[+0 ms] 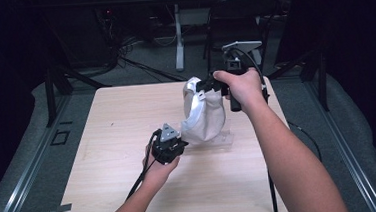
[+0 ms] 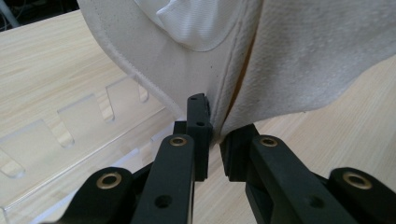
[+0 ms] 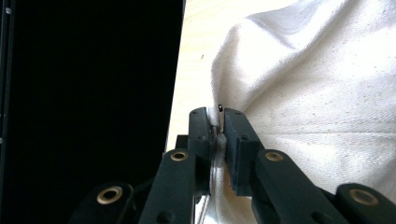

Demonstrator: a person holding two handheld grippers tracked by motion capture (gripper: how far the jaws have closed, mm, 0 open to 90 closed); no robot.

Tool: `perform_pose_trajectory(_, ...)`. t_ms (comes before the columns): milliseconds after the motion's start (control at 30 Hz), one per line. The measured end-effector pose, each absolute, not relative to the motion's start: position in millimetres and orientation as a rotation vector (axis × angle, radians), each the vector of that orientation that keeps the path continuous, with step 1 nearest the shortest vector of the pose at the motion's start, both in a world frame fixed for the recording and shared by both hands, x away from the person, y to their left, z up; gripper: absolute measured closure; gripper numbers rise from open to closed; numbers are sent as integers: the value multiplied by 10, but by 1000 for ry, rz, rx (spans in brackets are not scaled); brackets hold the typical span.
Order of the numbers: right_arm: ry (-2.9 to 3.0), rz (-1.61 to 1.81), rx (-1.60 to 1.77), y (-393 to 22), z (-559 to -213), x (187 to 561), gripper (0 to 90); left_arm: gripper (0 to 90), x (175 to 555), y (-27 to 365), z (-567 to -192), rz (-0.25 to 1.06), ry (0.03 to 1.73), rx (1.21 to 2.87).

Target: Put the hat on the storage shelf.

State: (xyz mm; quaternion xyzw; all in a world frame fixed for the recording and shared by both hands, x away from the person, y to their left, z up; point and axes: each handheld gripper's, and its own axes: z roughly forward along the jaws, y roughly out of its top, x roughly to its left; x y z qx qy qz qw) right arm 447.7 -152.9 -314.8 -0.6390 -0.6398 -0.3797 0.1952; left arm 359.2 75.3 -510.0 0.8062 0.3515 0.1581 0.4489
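Both grippers are clenched on the bag (image 1: 204, 116): right gripper (image 1: 213, 86) lifts its top, left gripper (image 1: 180, 145) pins its lower seam, holding it taut above the table (image 1: 113, 141).

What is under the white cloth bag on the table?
Under the cloth bag lies a clear plastic rack with notches cut in it, flat on the wooden table. The bag covers the rack's far part, so I cannot tell what lies there.

A clear slotted acrylic rack (image 2: 70, 135) lies on the wooden table (image 1: 113, 141).
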Motion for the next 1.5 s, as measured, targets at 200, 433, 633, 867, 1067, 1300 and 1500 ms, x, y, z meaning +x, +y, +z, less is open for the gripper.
perform_pose_trajectory(200,-1787,-1058,-1799,-1507,-3203,4484,820,836,3590,739,-5136,382,909,2012)
perform_pose_trajectory(433,-1799,-1053,-1798,-1495,-3246,4485,820,837,3603,760,-5162,362,936,2008)
perform_pose_trajectory(633,-1835,-1004,-1804,-1444,-3336,4490,820,835,3622,774,-5301,329,979,2038)
perform_pose_trajectory(867,-1826,-997,-1808,-1444,-3419,4522,820,822,3627,766,-5304,331,988,2035)
perform_pose_trajectory(1067,-1828,-990,-1808,-1458,-3454,4531,820,686,3553,766,-5256,373,953,2031)
perform_pose_trajectory(1300,-1842,-993,-1817,-1446,-3425,4513,818,564,3429,901,-5203,377,935,2006)
perform_pose_trajectory(1500,-1851,-972,-1831,-1403,-3392,4505,815,523,3240,1124,-5195,378,936,2010)
